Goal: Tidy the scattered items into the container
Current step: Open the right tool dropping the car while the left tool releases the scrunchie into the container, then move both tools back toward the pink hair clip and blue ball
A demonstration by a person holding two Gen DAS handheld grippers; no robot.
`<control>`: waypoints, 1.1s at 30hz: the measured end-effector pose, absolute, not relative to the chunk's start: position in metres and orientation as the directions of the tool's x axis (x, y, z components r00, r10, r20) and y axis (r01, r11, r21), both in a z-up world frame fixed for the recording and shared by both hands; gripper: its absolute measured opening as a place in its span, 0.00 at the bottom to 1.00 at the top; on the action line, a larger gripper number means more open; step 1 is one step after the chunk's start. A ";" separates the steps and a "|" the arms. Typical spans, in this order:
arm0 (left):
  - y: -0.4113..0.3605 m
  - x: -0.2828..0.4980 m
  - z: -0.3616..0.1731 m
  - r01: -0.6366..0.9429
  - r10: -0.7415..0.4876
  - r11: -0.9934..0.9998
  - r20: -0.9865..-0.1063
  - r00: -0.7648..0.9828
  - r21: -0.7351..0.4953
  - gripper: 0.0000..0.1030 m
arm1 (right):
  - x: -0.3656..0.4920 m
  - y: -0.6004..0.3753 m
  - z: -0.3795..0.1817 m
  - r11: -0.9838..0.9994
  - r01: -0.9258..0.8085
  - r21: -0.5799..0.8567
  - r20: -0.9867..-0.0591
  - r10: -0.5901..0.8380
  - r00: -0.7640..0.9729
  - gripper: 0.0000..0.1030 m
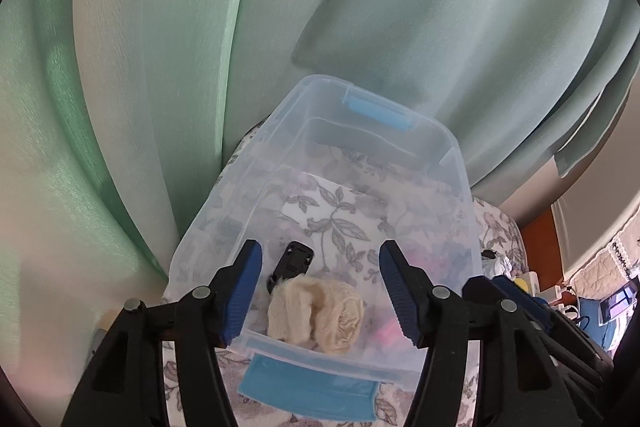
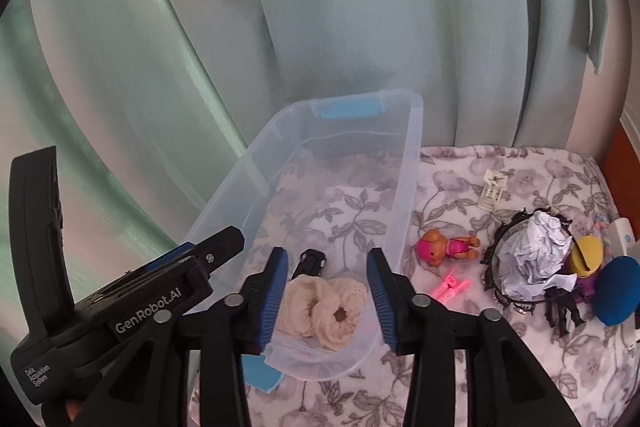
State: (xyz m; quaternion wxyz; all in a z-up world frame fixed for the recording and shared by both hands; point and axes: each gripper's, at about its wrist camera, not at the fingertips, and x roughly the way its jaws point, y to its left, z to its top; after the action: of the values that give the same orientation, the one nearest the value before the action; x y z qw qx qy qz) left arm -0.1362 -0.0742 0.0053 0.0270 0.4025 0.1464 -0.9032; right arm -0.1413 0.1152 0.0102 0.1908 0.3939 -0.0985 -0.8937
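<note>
Left claw (image 1: pixel 320 291): jaws apart, nothing between the blue ribbed pads; hangs over the near end of the bin. Black body shows at lower left in the right wrist view.
Bin (image 1: pixel 468 227): clear plastic tub, rounded corners, blue latch at the near and far ends; sits on the floral cover, near the left side of it.
Clip (image 1: pixel 294 261): small black hard-plastic piece on the bin floor, touching the knit's far edge.
Knit (image 1: pixel 316 315): cream, soft, open-weave; lies inside the bin against the near wall. Right wrist view shows it as two ruffled rings side by side, the right one with a dark centre.
Right claw (image 2: pixel 328 291): jaws apart, empty; also above the bin's near end, knit directly below.
Cover (image 2: pixel 460 367): fleecy cloth, white with a grey flower print.
Outside bin, right wrist view only, all on the cover right of the tub: pink and brown toy figure (image 2: pixel 446 247) lying flat; pink clip (image 2: pixel 452 285) just below it; cream clip (image 2: pixel 493 193) farther back; crumpled white paper (image 2: pixel 532 259) on a black wire headband (image 2: pixel 494 263); yellow piece (image 2: pixel 586 253); blue round pad (image 2: pixel 618 289); small black figure (image 2: pixel 562 309).
Backdrop: pale green curtain (image 1: pixel 160 67), smooth folds, both views.
</note>
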 end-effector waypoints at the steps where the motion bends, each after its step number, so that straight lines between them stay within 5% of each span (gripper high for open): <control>1: -0.073 -0.136 0.008 0.165 0.068 -0.956 -0.732 -0.678 -0.241 0.65 | -0.139 0.119 0.013 -0.908 0.257 0.332 -0.659 -0.418 -0.625 0.52; 18: 0.001 -0.098 0.063 0.019 0.105 -0.984 -0.652 -0.751 -0.180 0.74 | -0.083 0.231 0.048 -0.903 0.130 0.408 -0.541 -0.354 -0.762 0.79; 33: 0.083 -0.072 0.079 -0.132 0.175 -0.985 -0.630 -0.757 -0.115 0.75 | -0.033 0.342 0.038 -0.874 -0.025 0.484 -0.493 -0.249 -0.833 0.87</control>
State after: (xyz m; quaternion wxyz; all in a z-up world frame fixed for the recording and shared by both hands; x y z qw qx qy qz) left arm -0.0715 0.0833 0.0788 -0.0821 0.3391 0.0318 -0.9366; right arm -0.0330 0.3421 0.0380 0.0606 0.2821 -0.2431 -0.9261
